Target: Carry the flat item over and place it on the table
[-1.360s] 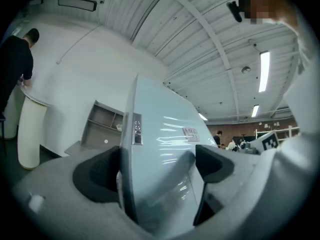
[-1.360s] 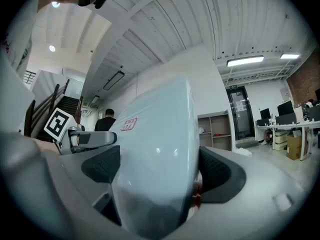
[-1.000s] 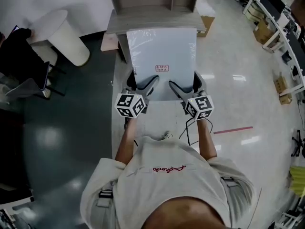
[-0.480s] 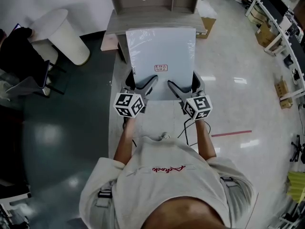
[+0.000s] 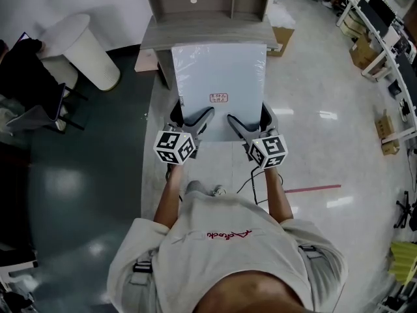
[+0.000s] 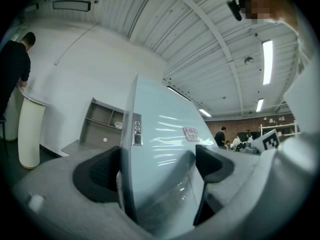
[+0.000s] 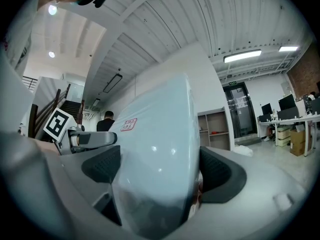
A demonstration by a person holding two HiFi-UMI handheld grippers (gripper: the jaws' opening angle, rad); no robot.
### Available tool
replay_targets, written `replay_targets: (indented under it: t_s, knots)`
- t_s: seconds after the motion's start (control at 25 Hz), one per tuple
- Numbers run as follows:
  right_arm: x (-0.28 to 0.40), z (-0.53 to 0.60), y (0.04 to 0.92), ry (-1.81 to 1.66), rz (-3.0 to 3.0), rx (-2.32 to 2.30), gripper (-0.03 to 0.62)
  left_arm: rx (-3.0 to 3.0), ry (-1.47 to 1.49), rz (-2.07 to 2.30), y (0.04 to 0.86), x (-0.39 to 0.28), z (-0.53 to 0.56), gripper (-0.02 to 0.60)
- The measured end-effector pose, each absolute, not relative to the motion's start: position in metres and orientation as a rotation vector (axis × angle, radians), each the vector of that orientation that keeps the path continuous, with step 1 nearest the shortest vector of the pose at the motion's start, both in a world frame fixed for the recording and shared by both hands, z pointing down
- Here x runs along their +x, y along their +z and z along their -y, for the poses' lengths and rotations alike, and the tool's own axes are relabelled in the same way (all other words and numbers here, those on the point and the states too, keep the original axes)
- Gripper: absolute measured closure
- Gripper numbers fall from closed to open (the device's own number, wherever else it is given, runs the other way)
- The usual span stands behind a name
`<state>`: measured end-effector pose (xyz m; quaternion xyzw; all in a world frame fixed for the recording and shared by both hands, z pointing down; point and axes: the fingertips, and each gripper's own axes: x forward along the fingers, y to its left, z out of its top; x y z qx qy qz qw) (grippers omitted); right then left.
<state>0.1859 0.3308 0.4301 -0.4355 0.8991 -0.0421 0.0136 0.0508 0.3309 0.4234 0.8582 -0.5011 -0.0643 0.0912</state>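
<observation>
A flat pale-blue panel (image 5: pixel 219 83) wrapped in clear film, with a small red-print label (image 5: pixel 219 97), is held level in front of me. My left gripper (image 5: pixel 190 119) is shut on its near left edge, and my right gripper (image 5: pixel 247 119) is shut on its near right edge. In the left gripper view the panel (image 6: pixel 160 149) runs between the two dark pads. The right gripper view shows the panel (image 7: pixel 155 164) filling the gap between the jaws. A grey table (image 5: pixel 156 38) with a shelf unit stands just beyond the panel's far edge.
A white round stand (image 5: pixel 85 44) sits at the left of the table. A person in black (image 5: pixel 16 70) is at the far left by a chair. A cardboard box (image 5: pixel 281 36) lies right of the table. Desks (image 5: pixel 391 38) line the right side over glossy floor.
The panel and both grippers have moved forward, closer to the grey table. Both grips are unchanged.
</observation>
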Motion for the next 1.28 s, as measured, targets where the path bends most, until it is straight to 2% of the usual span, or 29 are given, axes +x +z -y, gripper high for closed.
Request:
replay_targets:
  t_s: [0.6,1.28]
  knots:
    - [0.188,-0.269,0.439,-0.145,-2.790,-1.369,0.098,2.549,-0.179,1.484,0.432,0.053,-0.269,0.101]
    - [0.137,-0.088,0.427,-0.108,-2.777,-1.421,0.098,2.563,-0.226,1.426,0.425,0.001,-0.083,0.101]
